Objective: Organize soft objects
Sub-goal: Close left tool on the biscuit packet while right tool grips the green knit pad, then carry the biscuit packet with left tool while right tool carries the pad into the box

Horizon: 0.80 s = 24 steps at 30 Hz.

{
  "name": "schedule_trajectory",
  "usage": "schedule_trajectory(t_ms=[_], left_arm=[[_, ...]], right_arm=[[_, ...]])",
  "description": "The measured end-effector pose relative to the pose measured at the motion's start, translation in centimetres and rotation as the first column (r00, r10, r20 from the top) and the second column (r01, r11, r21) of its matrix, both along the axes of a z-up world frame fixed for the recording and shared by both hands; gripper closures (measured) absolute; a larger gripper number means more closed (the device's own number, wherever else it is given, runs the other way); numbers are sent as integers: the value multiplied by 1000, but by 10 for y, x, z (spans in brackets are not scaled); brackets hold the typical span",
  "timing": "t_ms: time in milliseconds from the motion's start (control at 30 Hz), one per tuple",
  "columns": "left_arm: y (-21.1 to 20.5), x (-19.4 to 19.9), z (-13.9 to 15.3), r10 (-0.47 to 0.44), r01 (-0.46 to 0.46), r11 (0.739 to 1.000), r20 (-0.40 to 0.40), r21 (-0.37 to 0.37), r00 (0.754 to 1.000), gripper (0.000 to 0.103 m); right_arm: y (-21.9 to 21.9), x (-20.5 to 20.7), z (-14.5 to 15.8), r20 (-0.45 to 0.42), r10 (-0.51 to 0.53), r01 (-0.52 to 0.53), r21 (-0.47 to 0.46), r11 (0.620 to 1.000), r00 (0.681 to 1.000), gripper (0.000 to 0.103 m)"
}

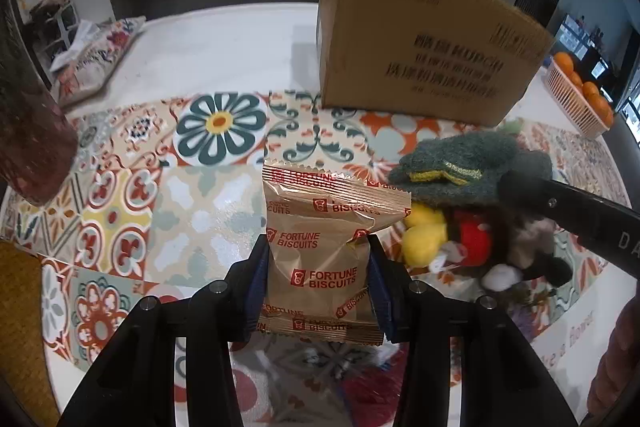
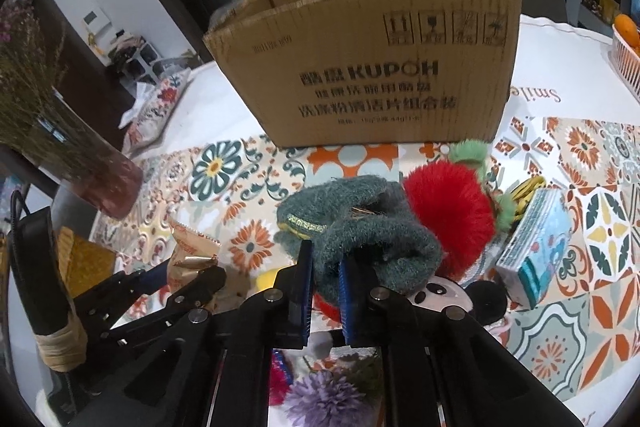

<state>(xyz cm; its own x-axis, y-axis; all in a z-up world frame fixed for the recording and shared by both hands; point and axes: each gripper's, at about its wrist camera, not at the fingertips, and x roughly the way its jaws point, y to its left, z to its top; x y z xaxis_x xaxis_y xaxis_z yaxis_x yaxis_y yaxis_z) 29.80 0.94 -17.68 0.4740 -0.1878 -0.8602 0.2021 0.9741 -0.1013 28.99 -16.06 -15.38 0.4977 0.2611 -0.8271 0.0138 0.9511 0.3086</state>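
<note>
On the patterned tabletop [image 1: 216,187], in front of the open cardboard box [image 2: 360,67], both tools have already taken hold of something. The left gripper [image 1: 318,279] has its fingers clenched on a tan biscuit packet [image 1: 320,247], pressing on its two side edges near the lower half. The right gripper [image 2: 324,291] is clamped tight on a fold of the green knitted glove [image 2: 352,227], which lies on the heap of soft toys just in front of the box.

The packet is crinkly foil with air inside, so a harder squeeze could crush the biscuits or pop the seal. It is also pinched only at its sides, so it may swivel or slide out when lifted toward the box.

The glove is held by a small bunch of fabric. It drapes over the red pompom [image 2: 448,211] and a plush mouse toy [image 2: 440,293], so pulling it up could drag these neighbours along or roll them toward the blue tissue pack [image 2: 536,251] beside them. If the fold is thin, the knit could slip free halfway.

The two tools work close together, the right one reaching across beside the packet. Lifting both at once risks a knock between them. The box wall stands tall, so a low carry could catch its rim and push it back.
</note>
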Motion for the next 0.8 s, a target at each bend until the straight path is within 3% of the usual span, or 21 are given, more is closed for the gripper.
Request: schedule_trajectory(t_ms=[433, 800], left_arm=[[-9, -27, 64, -2, 8, 999, 123, -45, 992, 58], [-28, -26, 121, -39, 49, 998, 233, -38, 972, 58]], right_arm=[[-10, -28, 61, 150, -23, 20, 19, 1000, 988, 91], [-29, -36, 111, 282, -59, 53, 29, 998, 957, 91]])
